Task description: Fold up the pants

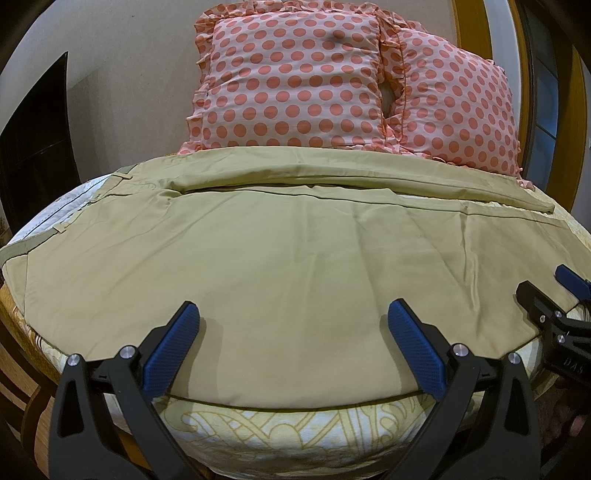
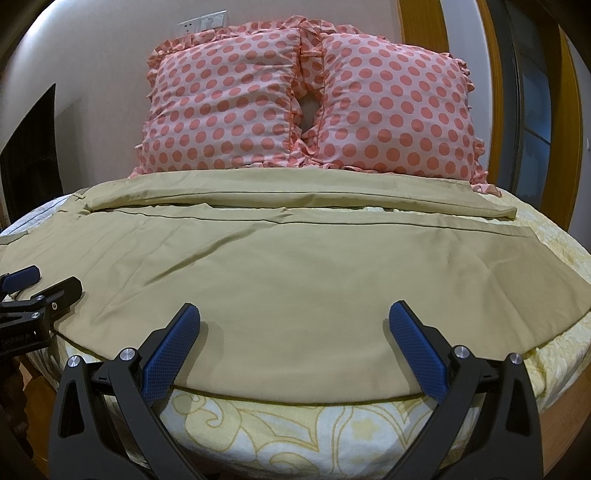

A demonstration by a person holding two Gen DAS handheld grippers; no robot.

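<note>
Khaki pants point(image 1: 280, 251) lie spread flat across the bed, waistband at the left, leg cuffs at the right; they also show in the right wrist view point(image 2: 295, 269). The two legs lie side by side, the far one along the pillows. My left gripper point(image 1: 293, 317) is open and empty over the near edge of the pants. My right gripper point(image 2: 293, 317) is open and empty over the near edge further right; it also shows at the right edge of the left wrist view point(image 1: 546, 284). The left gripper shows at the left edge of the right wrist view point(image 2: 48, 280).
Two pink polka-dot pillows point(image 1: 295, 81) point(image 2: 395, 107) stand against the wall behind the pants. The bed has a cream and yellow patterned sheet point(image 2: 314, 424). A dark cabinet point(image 1: 33, 140) stands at the left, a wooden door frame point(image 1: 476, 33) at the right.
</note>
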